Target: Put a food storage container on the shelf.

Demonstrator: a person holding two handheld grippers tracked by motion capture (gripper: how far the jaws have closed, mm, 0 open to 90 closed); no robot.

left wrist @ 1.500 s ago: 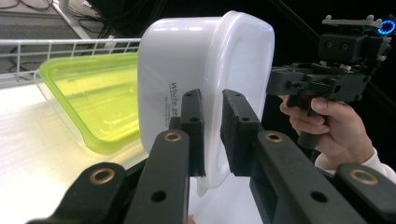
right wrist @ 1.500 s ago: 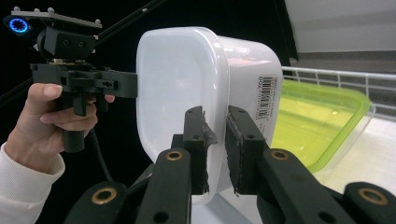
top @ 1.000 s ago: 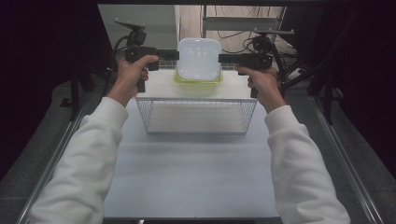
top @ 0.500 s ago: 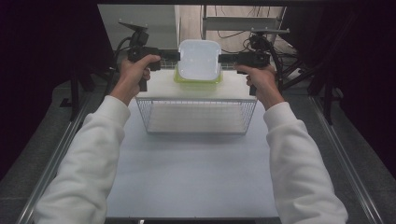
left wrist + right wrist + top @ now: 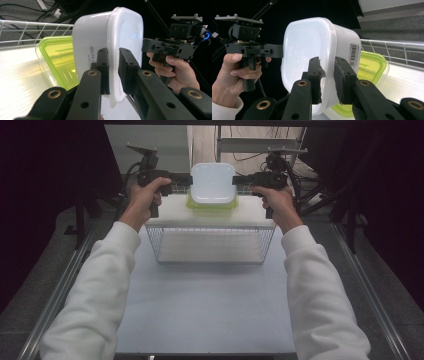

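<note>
Tub (image 5: 213,182), white, smooth plastic with rounded corners and a flat lid, hung between the two grippers above a yellow-green tub (image 5: 212,205) on the white slab (image 5: 250,215) over the wire basket (image 5: 212,244). Left gripper (image 5: 113,65) pinched the lid rim from one side, jaws narrow on it; right gripper (image 5: 327,75) pinched the opposite rim, its jaws having just eased open a little though the rim sat between them. Both hands stood equally near, the white tub directly above the green one, touching or just clear, I could not tell.
</note>
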